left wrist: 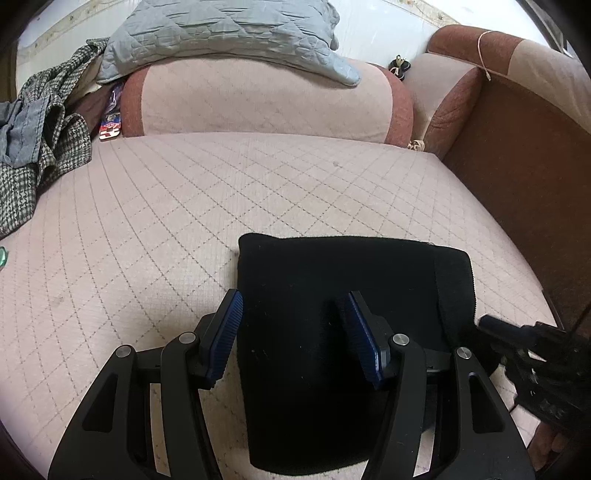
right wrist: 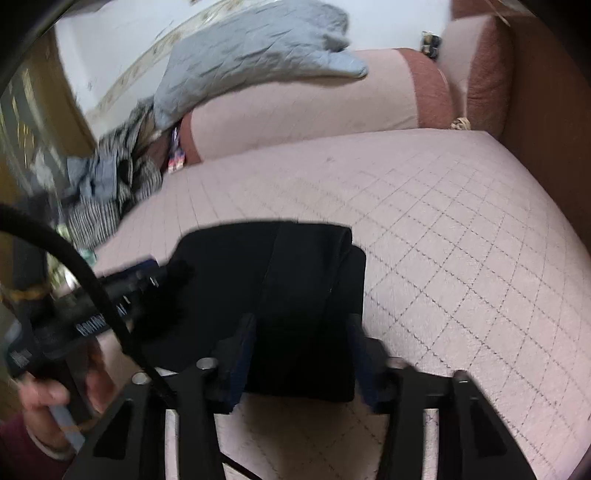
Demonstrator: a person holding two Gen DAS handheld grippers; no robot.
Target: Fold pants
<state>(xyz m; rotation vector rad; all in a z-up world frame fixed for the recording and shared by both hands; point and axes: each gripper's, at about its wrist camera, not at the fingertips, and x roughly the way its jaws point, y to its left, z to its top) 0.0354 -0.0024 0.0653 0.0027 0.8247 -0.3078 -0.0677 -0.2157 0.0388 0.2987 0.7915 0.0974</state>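
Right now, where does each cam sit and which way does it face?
Left wrist: on the left hand-held gripper, open over the black pants, facing the sofa back; right hand-held gripper at its right edge.
Right wrist: on the right hand-held gripper, open, same heading; left hand-held gripper and the hand holding it show.
Shared: pants, grey quilt.

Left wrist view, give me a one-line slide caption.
Open left tool poised over folded black pants on the quilted sofa seat, right tool at their edge.

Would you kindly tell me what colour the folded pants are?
Black; the pants show best in the left wrist view.
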